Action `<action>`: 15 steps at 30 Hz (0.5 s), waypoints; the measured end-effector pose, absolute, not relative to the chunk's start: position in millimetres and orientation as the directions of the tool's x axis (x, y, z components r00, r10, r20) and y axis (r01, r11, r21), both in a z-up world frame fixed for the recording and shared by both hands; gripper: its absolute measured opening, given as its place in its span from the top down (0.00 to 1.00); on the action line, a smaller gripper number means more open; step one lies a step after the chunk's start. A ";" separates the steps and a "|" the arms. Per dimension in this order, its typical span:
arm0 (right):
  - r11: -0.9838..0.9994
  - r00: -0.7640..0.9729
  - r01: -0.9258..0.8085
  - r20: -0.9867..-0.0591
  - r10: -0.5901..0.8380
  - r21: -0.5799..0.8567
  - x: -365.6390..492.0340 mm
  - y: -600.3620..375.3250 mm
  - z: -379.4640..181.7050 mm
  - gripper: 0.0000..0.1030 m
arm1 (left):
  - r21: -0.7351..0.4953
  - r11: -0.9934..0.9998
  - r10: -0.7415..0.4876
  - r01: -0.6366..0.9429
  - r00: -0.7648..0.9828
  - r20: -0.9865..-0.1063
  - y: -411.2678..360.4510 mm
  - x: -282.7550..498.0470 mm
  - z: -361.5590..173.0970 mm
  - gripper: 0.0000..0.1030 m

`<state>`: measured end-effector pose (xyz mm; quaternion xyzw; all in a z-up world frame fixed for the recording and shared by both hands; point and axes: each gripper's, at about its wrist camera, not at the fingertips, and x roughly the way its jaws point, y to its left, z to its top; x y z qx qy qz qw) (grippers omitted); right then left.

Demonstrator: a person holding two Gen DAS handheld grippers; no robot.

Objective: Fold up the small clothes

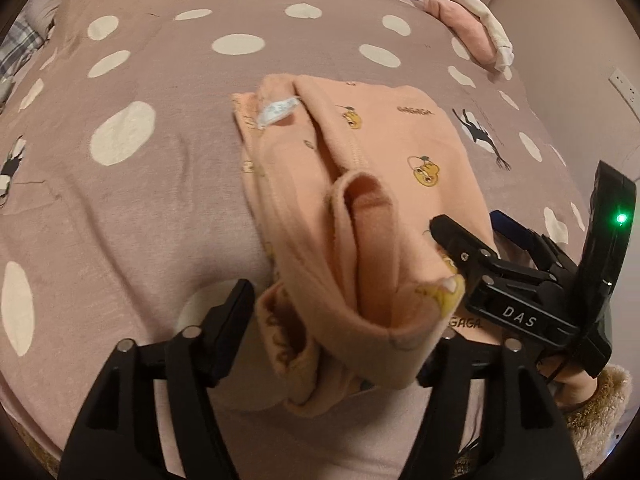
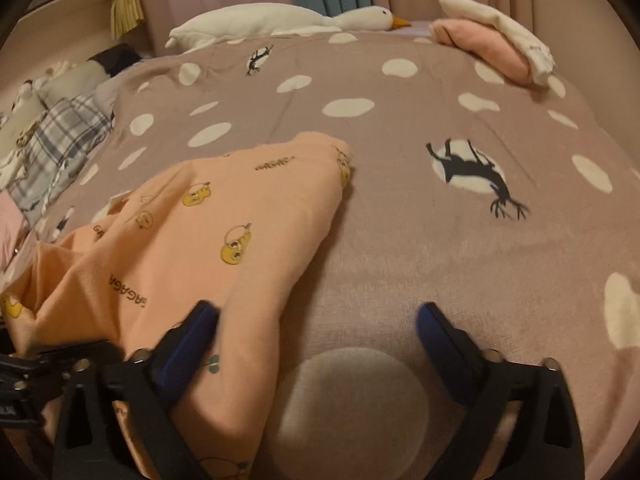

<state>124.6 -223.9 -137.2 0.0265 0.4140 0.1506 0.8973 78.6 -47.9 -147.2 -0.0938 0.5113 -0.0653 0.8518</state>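
A small peach garment [image 1: 360, 184] printed with yellow cartoon figures lies partly folded on the mauve polka-dot bedspread [image 1: 140, 208]; it also shows in the right wrist view [image 2: 208, 240]. My left gripper [image 1: 340, 332] is open, its fingers either side of the garment's near bunched end. My right gripper [image 2: 318, 320] is open over the garment's right edge, its left finger on the cloth. In the left wrist view the right gripper [image 1: 468, 244] reaches in from the right, touching the garment's near right corner.
A folded pink and white stack [image 2: 496, 40] sits at the far right of the bed, also seen in the left wrist view [image 1: 476, 24]. A white goose plush [image 2: 280, 20] lies at the head. Plaid and other clothes [image 2: 56, 140] are piled at left.
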 end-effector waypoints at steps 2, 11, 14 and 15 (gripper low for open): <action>0.954 0.614 -0.249 -0.733 0.291 0.170 124.4 -223.4 -137.1 0.01 | -0.217 0.976 -0.200 0.018 0.472 -0.859 -46.9 76.5 -145.0 0.30; 0.944 0.608 -0.254 -0.724 0.326 0.211 123.6 -228.8 -140.1 0.01 | -0.099 0.994 -0.107 0.043 0.534 -0.839 -47.4 62.6 -126.1 0.16; 0.944 0.608 -0.254 -0.724 0.326 0.211 123.5 -229.2 -140.4 0.01 | -0.096 0.994 -0.106 0.047 0.552 -0.827 -44.8 58.8 -120.4 0.14; 0.943 0.608 -0.254 -0.723 0.327 0.213 123.6 -229.2 -140.3 0.01 | -0.099 0.994 -0.108 0.047 0.554 -0.825 -43.7 57.8 -119.2 0.14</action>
